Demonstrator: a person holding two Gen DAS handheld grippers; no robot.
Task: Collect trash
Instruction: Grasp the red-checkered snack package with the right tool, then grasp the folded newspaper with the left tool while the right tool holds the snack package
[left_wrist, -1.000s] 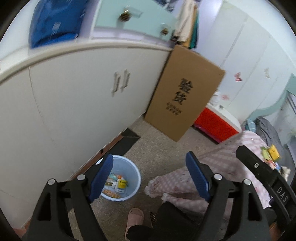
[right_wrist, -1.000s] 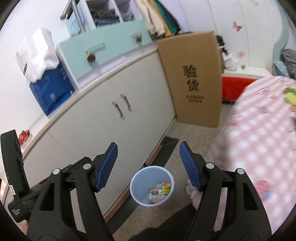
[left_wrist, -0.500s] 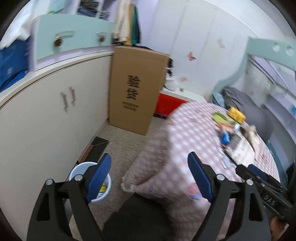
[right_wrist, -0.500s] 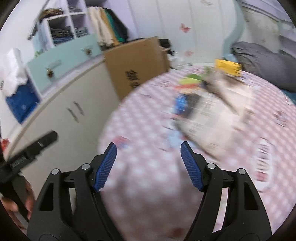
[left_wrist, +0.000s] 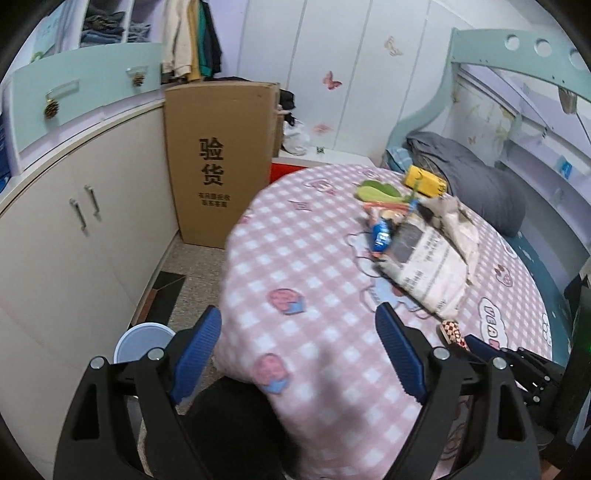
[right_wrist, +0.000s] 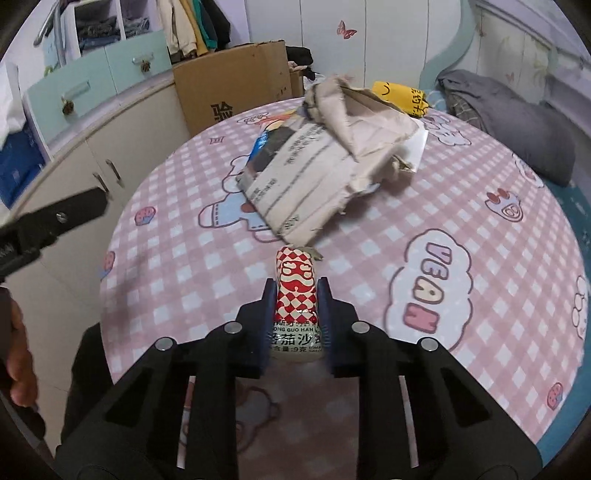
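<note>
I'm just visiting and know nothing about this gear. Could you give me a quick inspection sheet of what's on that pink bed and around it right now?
Surface: pink checked blanket covering the bed.
Job's things: red-and-white sauce packet near the blanket's front; folded newspaper with crumpled brown paper on it; blue wrapper, green wrapper, yellow packet beyond; bin on the floor.
Clutter: grey bedding at the far end.
Grippers: right gripper closing, its pads against the sauce packet; left gripper open, empty.
Cables: nothing seen.
Surroundings: cabinet, tall cardboard box, hanging clothes.
</note>
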